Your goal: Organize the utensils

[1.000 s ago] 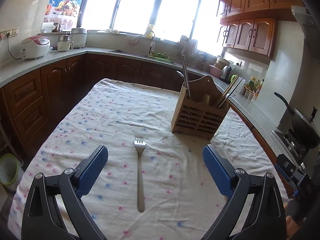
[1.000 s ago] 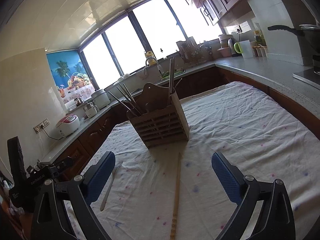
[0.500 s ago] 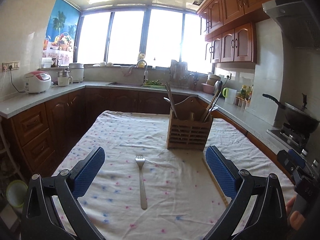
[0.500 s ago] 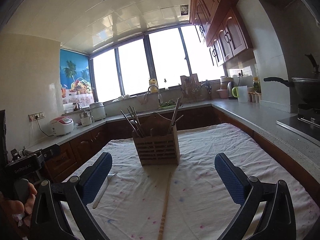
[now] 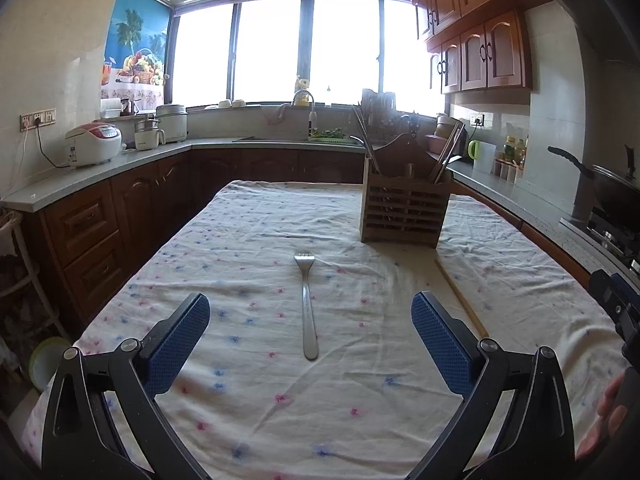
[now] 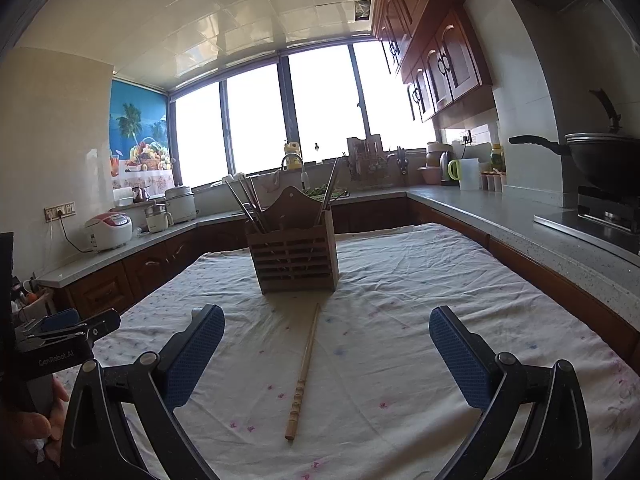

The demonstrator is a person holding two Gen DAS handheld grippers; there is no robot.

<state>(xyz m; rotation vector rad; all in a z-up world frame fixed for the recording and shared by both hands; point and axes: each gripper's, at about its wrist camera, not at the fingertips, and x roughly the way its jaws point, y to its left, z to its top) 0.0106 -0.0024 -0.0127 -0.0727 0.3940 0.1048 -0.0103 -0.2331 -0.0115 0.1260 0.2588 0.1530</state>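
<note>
Utensils still loose on the counter (image 5: 256, 216) number two: a metal fork (image 5: 307, 304) and a single wooden chopstick (image 6: 304, 368). Taking the wooden holder (image 5: 402, 210) as the landmark, the fork lies in front of it and a little to its left, tines toward it, handle toward the camera; the chopstick lies just in front of the holder's right corner, running back toward the near edge. Neither touches the holder, which already has several chopsticks and other utensils standing in it.

What has changed over the last second is the viewpoint, not the things — both cameras have tipped from a steep downward look to a nearly level one, so the holder now sits upright in the middle distance and more of the kitchen shows. The fork and chopstick lie where they lay before.

The left hand-held gripper (image 5: 310, 340) has its blue pads wide apart with the fork's handle lined up between them, but nothing is gripped. The right hand-held gripper (image 6: 326, 354) is likewise spread wide and empty, with the chopstick's carved end between its pads.

My reading is that this levelling-out is a settling of aim rather than progress — each tool appears matched to one utensil, and picking up has not yet begun. Both items lie flat on soft cloth, so a low, careful pinch will likely be needed.
</note>
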